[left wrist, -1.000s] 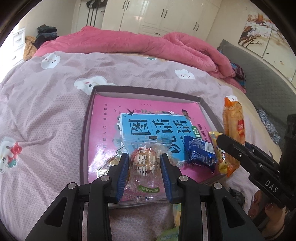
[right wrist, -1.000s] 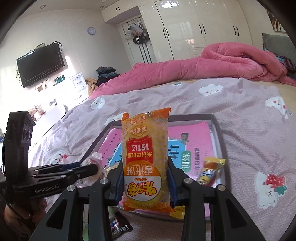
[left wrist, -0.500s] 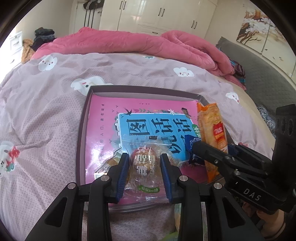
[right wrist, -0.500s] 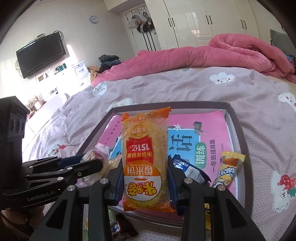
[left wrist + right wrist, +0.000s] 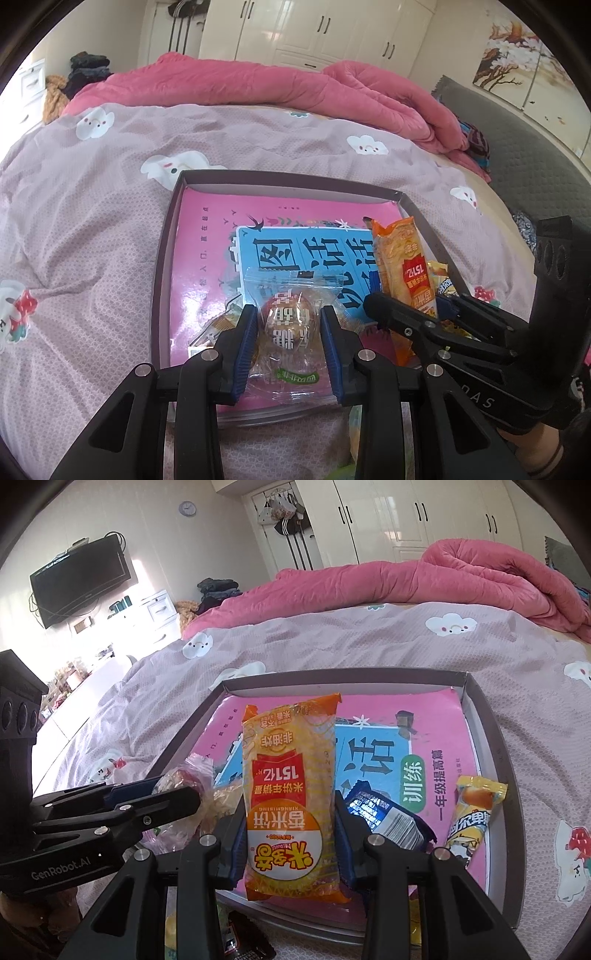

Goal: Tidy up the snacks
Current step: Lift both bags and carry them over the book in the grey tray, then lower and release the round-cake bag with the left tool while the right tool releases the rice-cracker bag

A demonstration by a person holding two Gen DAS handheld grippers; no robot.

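Note:
A shallow grey box (image 5: 165, 258) (image 5: 491, 731) lies on the bed with a pink and blue book flat inside it. My left gripper (image 5: 288, 325) is shut on a clear packet holding a round brown snack (image 5: 288, 325), low over the box's near edge. My right gripper (image 5: 290, 834) is shut on a tall orange rice-cracker bag (image 5: 291, 790) (image 5: 406, 269), held upright over the box's near right part. In the box lie a dark blue packet (image 5: 384, 812) and a yellow wrapped bar (image 5: 472, 812). In the right wrist view the left gripper (image 5: 184, 794) sits left of the bag.
A pink quilt (image 5: 258, 85) is heaped at the far end of the lilac cloud-print bedspread (image 5: 74, 221). More snack packets (image 5: 240, 941) lie on the bed just before the box's near edge. White wardrobes and a wall TV (image 5: 81, 579) stand beyond.
My right gripper has carried the orange bag leftward and down, from outside the box's right rim to above its inside. My left gripper and its packet have stayed put.

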